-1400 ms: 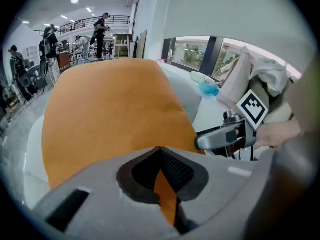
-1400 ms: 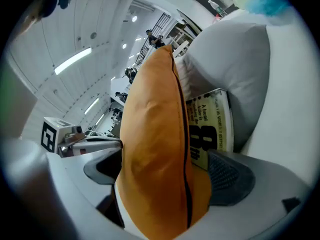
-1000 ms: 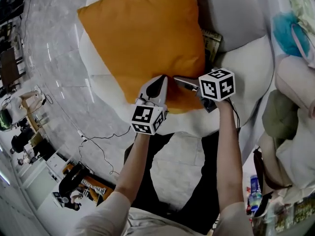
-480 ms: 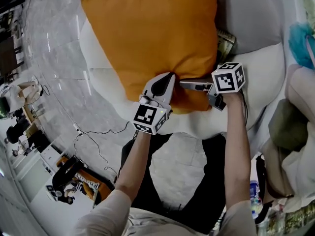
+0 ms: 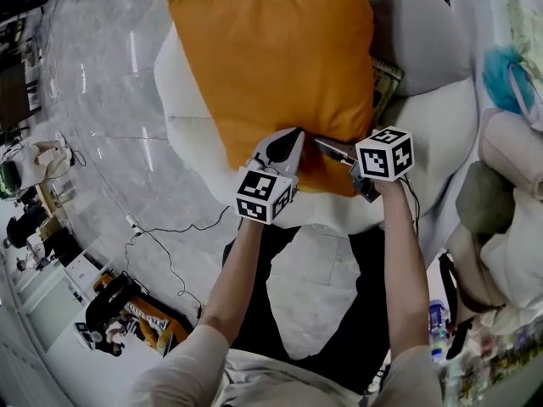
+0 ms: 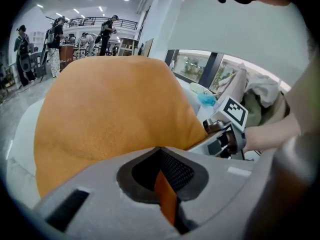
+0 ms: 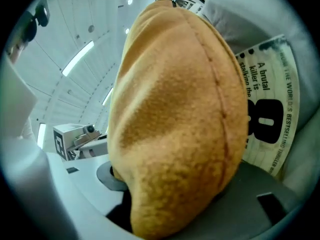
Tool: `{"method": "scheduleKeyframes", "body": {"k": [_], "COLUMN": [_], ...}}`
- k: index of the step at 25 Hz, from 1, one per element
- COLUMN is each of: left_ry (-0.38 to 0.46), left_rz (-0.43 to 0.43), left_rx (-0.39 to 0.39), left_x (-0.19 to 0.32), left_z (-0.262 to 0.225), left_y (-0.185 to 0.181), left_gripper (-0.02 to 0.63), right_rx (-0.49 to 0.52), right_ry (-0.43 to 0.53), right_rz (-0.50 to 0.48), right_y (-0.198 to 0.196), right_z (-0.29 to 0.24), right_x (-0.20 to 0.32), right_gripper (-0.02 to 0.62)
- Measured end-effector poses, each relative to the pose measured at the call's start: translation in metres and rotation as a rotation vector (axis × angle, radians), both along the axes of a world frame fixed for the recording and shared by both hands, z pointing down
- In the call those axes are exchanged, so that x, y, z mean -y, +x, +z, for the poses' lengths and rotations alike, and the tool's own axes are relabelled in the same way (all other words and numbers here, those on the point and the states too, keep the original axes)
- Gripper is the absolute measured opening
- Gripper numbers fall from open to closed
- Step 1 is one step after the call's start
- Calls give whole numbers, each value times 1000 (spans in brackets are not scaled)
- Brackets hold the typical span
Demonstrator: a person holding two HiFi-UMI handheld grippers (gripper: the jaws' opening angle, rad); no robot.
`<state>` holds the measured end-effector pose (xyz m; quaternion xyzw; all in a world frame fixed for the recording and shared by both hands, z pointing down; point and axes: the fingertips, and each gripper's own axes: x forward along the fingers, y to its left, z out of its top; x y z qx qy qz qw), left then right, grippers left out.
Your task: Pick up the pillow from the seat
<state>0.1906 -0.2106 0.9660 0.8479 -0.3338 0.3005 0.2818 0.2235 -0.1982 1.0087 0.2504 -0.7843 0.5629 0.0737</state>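
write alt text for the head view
Two handheld grippers grip the near edge of an orange pillow on a white seat: the left gripper is clamped on it, and the jaws of the right gripper have just been closing on its corner.

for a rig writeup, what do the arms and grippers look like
The left gripper and right gripper have grey moulded bodies, dark pads, each with a white cube of black square markers. Thin dark cable by the right wrist. Light short sleeves. The right jaws have just been closing on the pillow.
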Motion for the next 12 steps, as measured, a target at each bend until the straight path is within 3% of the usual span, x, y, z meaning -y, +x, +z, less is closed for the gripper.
{"method": "scheduleKeyframes", "body": {"k": [5,12], "left_ry": [-18,-16], "left_rz": [18,-109], "left_rx": [8,-22], "left_x": [-12,-3], "left_z": [-27,-84], "left_y": [-8,-47], "left_gripper": [9,9], "right_rx": [-76,-193], "right_ry": [11,44], "right_rz": [36,60], "right_y": [-7,-27], "right_z": [-34,-92], "right_x": [-14,-25], "right_gripper": [278,250]}}
